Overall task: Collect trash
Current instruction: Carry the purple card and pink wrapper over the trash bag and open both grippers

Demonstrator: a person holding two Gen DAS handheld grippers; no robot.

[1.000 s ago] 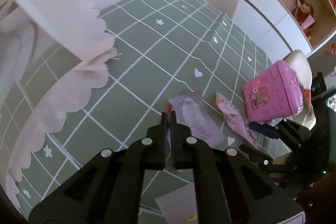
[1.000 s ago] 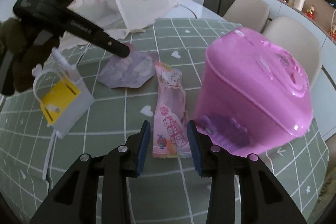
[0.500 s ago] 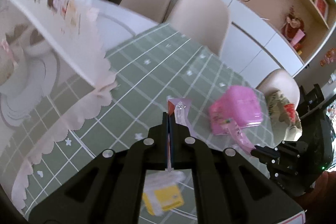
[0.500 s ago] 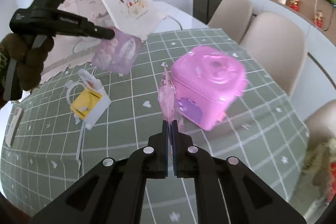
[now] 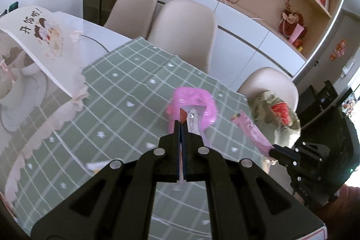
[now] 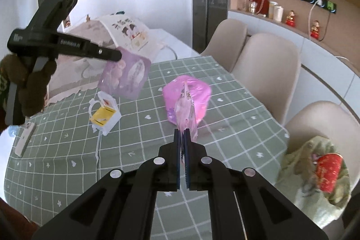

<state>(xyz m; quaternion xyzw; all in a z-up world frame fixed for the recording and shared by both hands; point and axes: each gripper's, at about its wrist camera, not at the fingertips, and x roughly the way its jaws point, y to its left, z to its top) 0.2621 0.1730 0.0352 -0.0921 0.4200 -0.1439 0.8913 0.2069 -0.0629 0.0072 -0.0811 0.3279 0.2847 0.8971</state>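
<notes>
My left gripper (image 5: 181, 125) is shut on a flat purple wrapper (image 5: 194, 119), held in the air above the green checked tablecloth (image 5: 126, 91). From the right wrist view that same purple wrapper (image 6: 128, 73) hangs from the left gripper's tip (image 6: 115, 57). My right gripper (image 6: 183, 133) is shut on a long pink snack wrapper (image 6: 185, 105), also lifted off the table; it shows in the left wrist view as the pink wrapper (image 5: 250, 129) at the right gripper (image 5: 275, 153). A pink lidded box (image 6: 186, 93) stands on the cloth beyond both.
A small white and yellow carton (image 6: 104, 116) lies on the cloth at the left. A fabric food cover (image 5: 38, 37) stands at the far left. Beige chairs (image 6: 265, 73) ring the table's far side. An open bag with a red cup (image 6: 315, 170) rests on the near right chair.
Both grippers rose off the table with their wrappers. The right gripper closed on the pink wrapper and lifted it; the purple wrapper came up with the left.
</notes>
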